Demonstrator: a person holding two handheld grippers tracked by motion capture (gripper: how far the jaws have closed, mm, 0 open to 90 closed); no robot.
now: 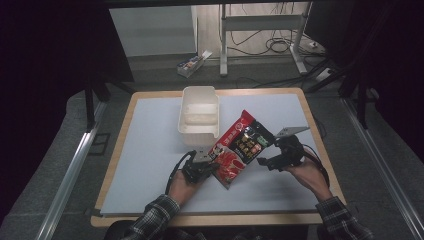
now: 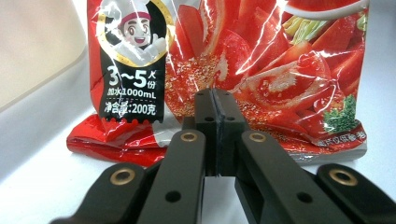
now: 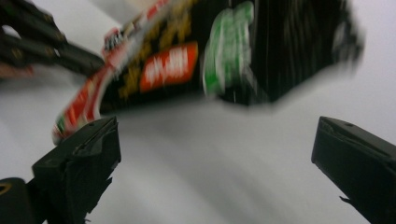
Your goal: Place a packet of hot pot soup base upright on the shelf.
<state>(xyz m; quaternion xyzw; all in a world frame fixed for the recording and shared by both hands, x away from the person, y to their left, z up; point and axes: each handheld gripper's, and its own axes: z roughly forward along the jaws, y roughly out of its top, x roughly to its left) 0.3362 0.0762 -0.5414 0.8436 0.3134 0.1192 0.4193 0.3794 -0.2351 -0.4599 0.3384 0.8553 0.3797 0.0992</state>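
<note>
On the counter (image 1: 150, 165), covered by a pale sheet, a red seasoning packet (image 1: 240, 147) is lifted at a slant, its lower corner toward the person and its top edge angled away and to the right. Left gripper (image 1: 207, 162): jaws clenched tight on the packet's lower sealed edge; in the left gripper view the two pads meet on the crimped foil of the packet (image 2: 261, 70), just below the printed tomato slices. Right gripper (image 1: 267, 161): released, jaws spread wide, sitting just beside the packet's right edge, apart from it; in the right gripper view the open jaws frame bare counter while the blurred dark end of the packet (image 3: 224, 56) hangs above and beyond them. A white rectangular tub (image 1: 199, 116) stands upright just behind the packet, its near rim close to the packet's left edge; whether they touch cannot be told. Nothing lies between the right gripper and the packet. Beyond the counter, on the floor: a small carton (image 1: 192, 62), loose cables (image 1: 270, 45) and the white legs of a frame (image 1: 223, 40). Plaid sleeves (image 1: 155, 217) enter from the bottom.
</note>
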